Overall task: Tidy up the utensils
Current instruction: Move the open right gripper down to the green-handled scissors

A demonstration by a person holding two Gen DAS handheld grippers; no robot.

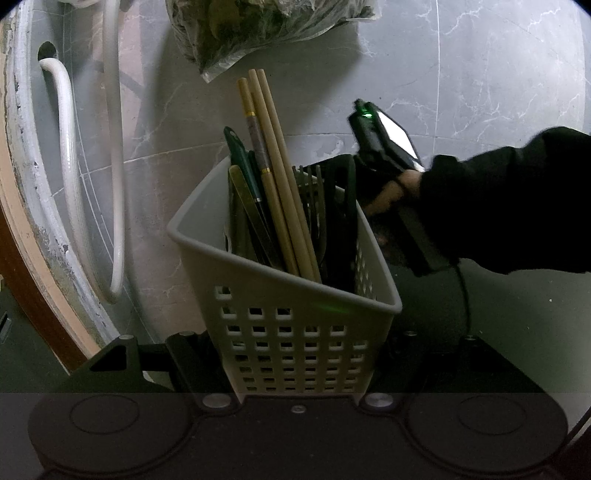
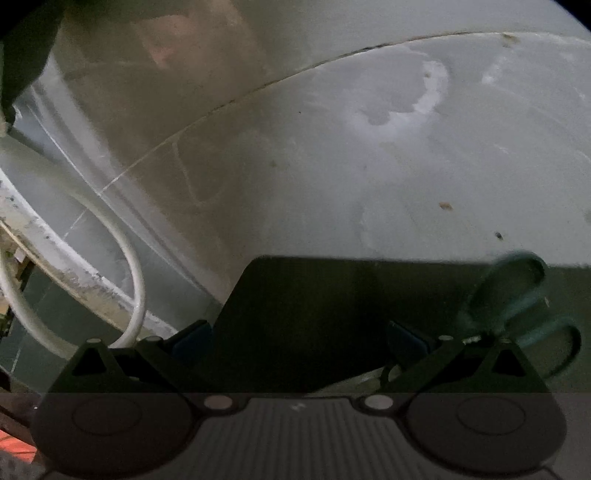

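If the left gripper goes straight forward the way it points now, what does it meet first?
Nothing new: the left gripper already has the grey perforated utensil basket between its fingers. Beyond it, probably the chopsticks inside, then the marble wall; depth is unclear.

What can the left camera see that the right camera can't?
Only the left wrist view shows the pale perforated plastic utensil basket, held between the left tool fingers, with the long wooden chopsticks, a green-handled utensil and a dark metal fork standing in it, plus a clear bag of leafy greens and the right tool.

Only the right wrist view shows the green-handled scissors and a flat black slab between the right tool's fingers.

Both show the grey marbled tile wall and white hose.
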